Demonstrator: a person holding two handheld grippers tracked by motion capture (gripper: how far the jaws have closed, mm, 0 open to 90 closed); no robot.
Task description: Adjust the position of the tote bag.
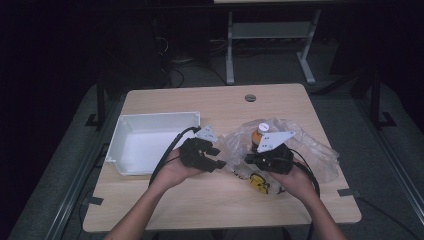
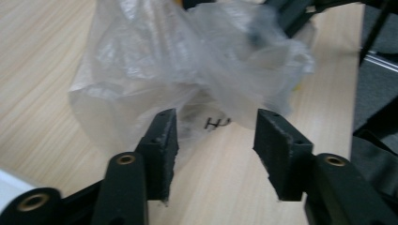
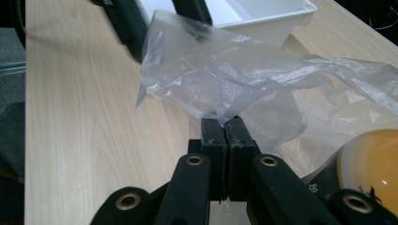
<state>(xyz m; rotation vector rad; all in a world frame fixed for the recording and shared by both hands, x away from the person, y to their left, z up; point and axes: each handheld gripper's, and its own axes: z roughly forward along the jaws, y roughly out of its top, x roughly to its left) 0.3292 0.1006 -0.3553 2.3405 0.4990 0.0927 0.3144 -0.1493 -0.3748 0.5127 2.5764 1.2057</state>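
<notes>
Right now the right claw [image 3: 226,129] is clamped tight on a fold of the clear plastic bag [image 3: 225,77], w/ the film bunched up just ahead of its jaws. Left claw [image 2: 213,140] stands open, jaws apart, nothing pinched; bag edge lies just past its tips. Bag sits crumpled on the tabletop [image 1: 210,100], right of center, btwn both hands. An orange ball [image 3: 371,159] lies inside it. White tray [image 1: 150,120] is beside the bag, at left.

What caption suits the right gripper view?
Right gripper with jaws shut on clear plastic bag, white bin behind.
</notes>
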